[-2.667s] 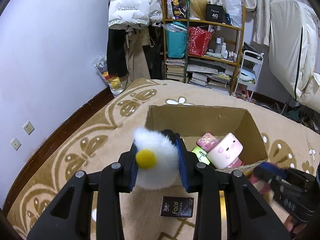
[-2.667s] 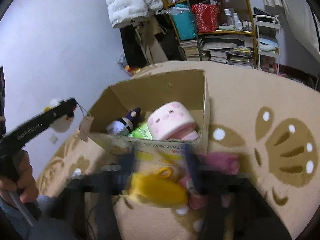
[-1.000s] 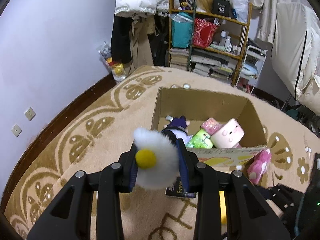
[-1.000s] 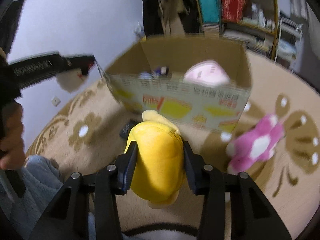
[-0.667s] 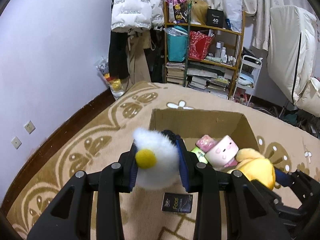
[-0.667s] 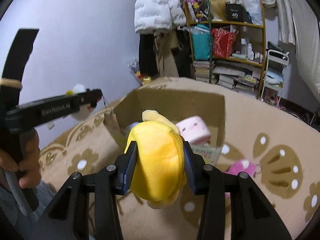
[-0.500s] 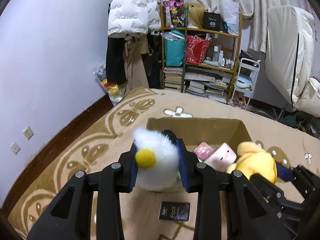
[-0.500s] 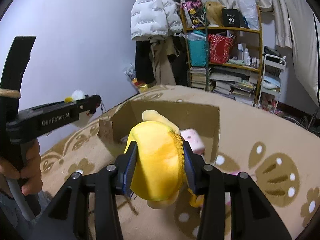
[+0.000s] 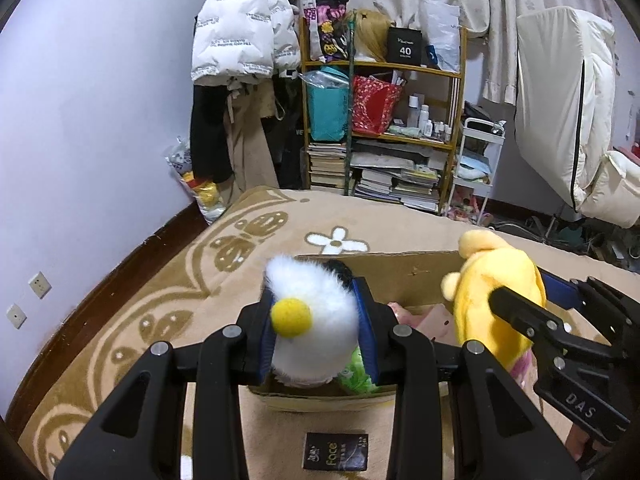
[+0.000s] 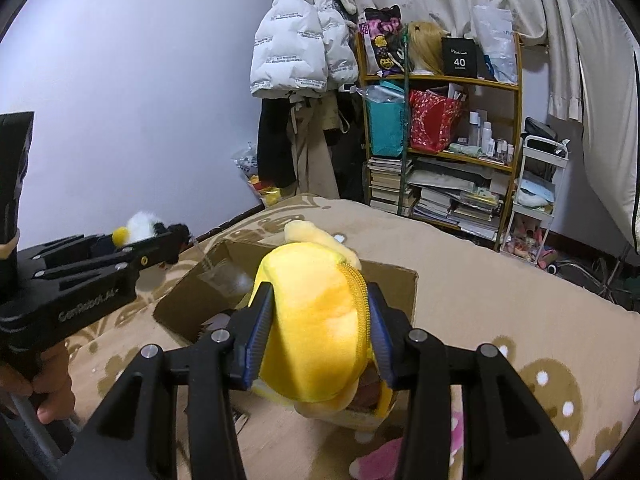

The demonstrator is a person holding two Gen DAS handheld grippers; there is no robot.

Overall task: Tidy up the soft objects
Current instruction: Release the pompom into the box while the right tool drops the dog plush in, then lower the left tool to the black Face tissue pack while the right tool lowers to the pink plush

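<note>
My left gripper [image 9: 316, 316] is shut on a white fluffy plush with a yellow pompom [image 9: 308, 332] and holds it above the near edge of an open cardboard box [image 9: 400, 272]. My right gripper [image 10: 320, 320] is shut on a yellow plush toy [image 10: 312, 328] and holds it over the box [image 10: 192, 300]. The yellow plush [image 9: 496, 280] and right gripper also show at the right of the left wrist view. The left gripper with the white plush [image 10: 138, 226] shows at the left of the right wrist view. A pink toy [image 9: 432, 320] and a green item [image 9: 356, 372] lie inside the box.
A black "Face" packet [image 9: 335, 451] lies on the beige patterned carpet [image 9: 160, 320] before the box. A pink plush [image 10: 384, 456] lies on the carpet by the box's right side. A cluttered shelf [image 9: 384, 132], hanging coats [image 9: 240, 40] and a white cart [image 9: 476, 168] stand at the back wall.
Both grippers have risen and moved towards the box. The right gripper picked the yellow plush off the carpet and carried it over the box. The left keeps hold of the white plush.
</note>
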